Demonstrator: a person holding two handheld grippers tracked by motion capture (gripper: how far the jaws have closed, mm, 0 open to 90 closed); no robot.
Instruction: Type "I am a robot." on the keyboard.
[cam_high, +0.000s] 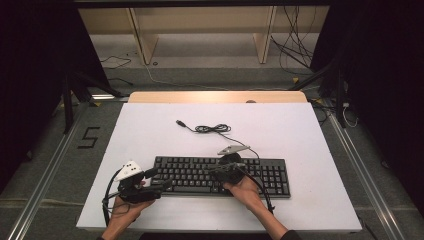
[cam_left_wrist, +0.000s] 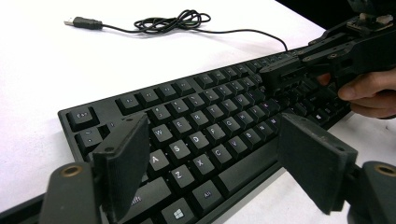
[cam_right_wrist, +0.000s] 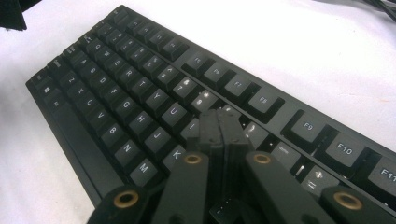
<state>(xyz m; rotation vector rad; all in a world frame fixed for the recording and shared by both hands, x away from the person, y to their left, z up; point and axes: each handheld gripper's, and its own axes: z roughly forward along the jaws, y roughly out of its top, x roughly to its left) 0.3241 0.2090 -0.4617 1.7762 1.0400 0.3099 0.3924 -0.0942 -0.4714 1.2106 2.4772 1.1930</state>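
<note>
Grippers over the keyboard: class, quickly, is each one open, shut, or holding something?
Left gripper: open, holding nothing, at the keyboard's left end.
Right gripper: shut, empty, tips down among the keys.

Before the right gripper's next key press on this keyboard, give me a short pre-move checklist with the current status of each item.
1. Right gripper jaws shut together to form one tip: ok.
2. Tip over the keys near I and K, nothing held between the jaws: ok.
3. Whether the tip already touches a key: cannot tell.
4. Left gripper open, at the left end of the keyboard, jaws not gripping it: ok.
5. Keyboard lying flat on the white table: ok.
6. USB cable coiled behind the keyboard, its plug lying loose, away from both grippers: ok.
</note>
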